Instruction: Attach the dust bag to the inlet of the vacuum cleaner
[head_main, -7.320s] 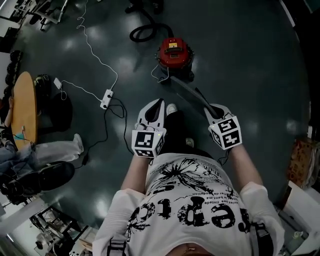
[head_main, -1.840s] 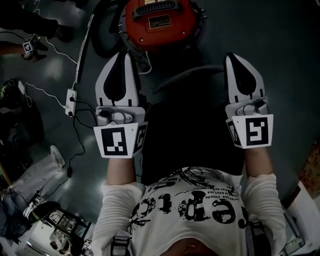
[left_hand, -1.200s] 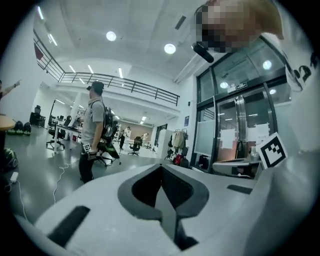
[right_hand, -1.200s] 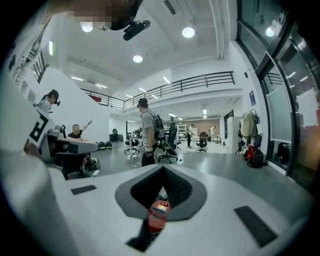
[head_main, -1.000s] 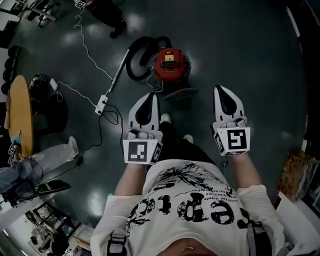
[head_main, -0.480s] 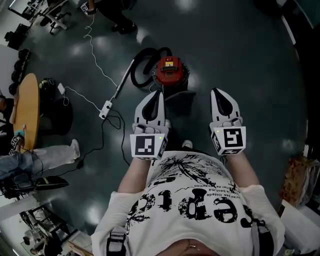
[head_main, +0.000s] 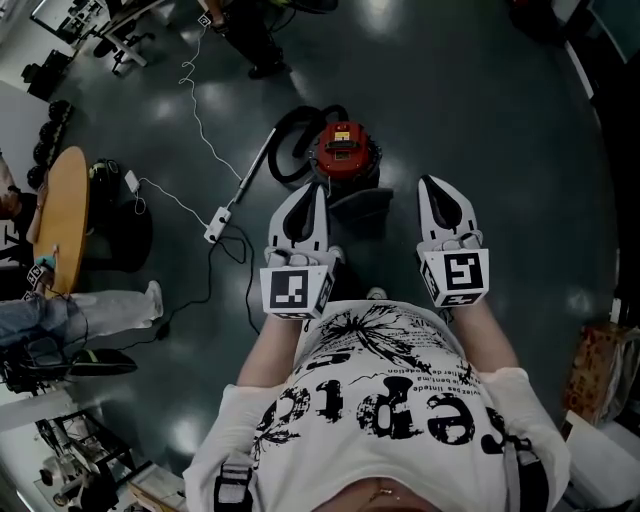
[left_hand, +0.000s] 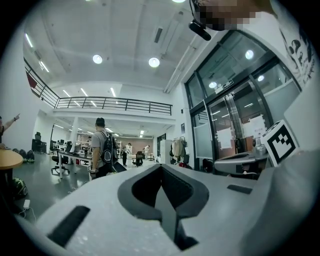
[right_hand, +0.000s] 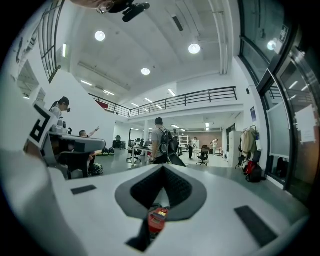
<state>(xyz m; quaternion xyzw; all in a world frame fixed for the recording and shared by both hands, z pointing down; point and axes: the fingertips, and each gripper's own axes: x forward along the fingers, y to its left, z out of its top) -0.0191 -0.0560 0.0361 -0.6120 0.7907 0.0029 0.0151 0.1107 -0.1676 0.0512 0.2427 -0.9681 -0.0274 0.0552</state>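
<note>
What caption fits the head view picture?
Both shut, the left gripper and right gripper point toward a red vacuum cleaner.

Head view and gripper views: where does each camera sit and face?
Head view: on the head, facing down at the vacuum cleaner; shirt, left gripper, right gripper show.
Left gripper view: on that gripper, facing level into the hall; its shut jaws show.
Right gripper view: likewise; vacuum cleaner peeks through below.
Both gripper views share the backpack wearer.

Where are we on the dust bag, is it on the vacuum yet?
Likely done: the dust bag lies against the red vacuum cleaner on the floor, though the inlet joint is not visible. In hand: nothing; left gripper and right gripper are both shut and empty. Left: probably only checking the fit.
</note>
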